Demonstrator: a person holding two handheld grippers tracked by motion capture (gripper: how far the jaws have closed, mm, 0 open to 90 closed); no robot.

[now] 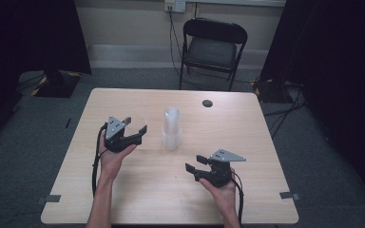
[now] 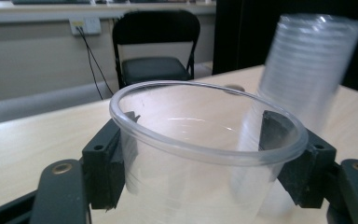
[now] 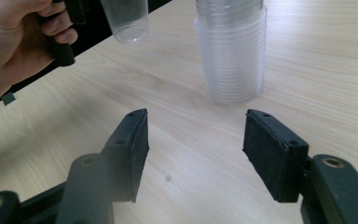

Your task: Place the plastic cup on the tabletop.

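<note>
Black rubber pads of the right gripper (image 3: 193, 154) are standing apart with nothing between them, low over the pale wooden table (image 1: 138, 199) on the person's near right. Its jaws are pointing at the stack of clear plastic cups (image 3: 230, 51) just ahead, probably lined up either to steady the stack or to take the next cup.

Farther in, on the left, the left gripper (image 1: 134, 129) is pinching a single clear plastic cup (image 2: 200, 154) by its sides just under the rolled rim, mouth up. Gripping there keeps the thin wall from buckling and leaves the mouth free. In the right gripper view this cup is hanging clear of the tabletop beside the left hand (image 3: 16, 44), apart from the stack, so it is likely being carried off to be set down alone.

Beyond the stack a small dark round spot (image 1: 207, 103) is lying near the far edge, and behind the table a black folding chair (image 1: 214, 47) is standing against the wall.
</note>
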